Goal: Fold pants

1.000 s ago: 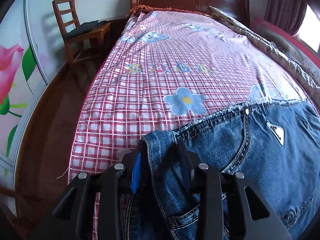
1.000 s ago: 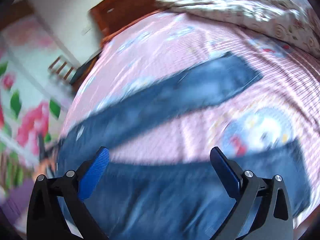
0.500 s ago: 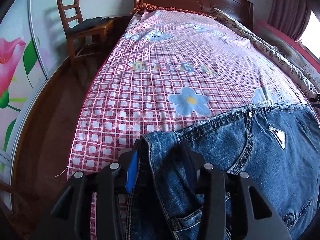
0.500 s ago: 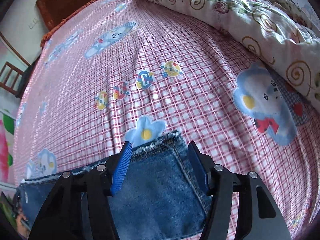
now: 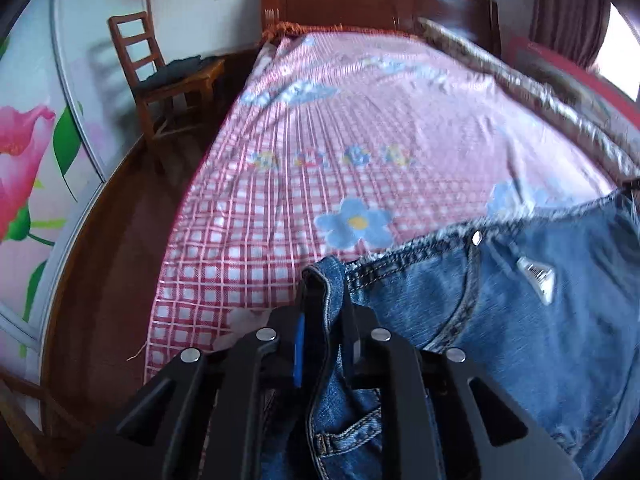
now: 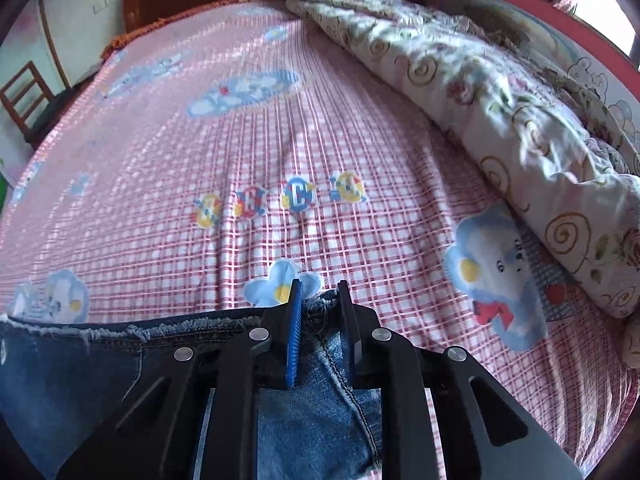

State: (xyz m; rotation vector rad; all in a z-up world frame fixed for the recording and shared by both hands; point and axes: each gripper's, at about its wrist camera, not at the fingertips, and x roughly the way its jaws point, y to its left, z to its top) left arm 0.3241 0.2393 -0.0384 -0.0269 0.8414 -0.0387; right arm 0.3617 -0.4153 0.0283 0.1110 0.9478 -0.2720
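Blue denim pants [image 5: 520, 312] lie on the pink checked bedsheet [image 5: 320, 152], waistband with a frayed edge and a silver triangle badge showing in the left wrist view. My left gripper [image 5: 322, 292] is shut on a bunched corner of the waistband, lifted slightly off the sheet. In the right wrist view the pants [image 6: 72, 376] stretch to the left, and my right gripper [image 6: 318, 300] has its jaws closing on a denim corner by a seam, with the fabric squeezed between the pads.
A rolled floral quilt [image 6: 500, 92] runs along the right side of the bed. The wooden headboard [image 5: 380, 4] stands at the far end. A wooden chair [image 5: 160, 76] stands on the dark floor left of the bed, beside a flower-painted wall.
My right gripper swept across the bed to the denim corner and narrowed its jaws onto it. My left gripper tightened on the waistband corner and raised it a little.
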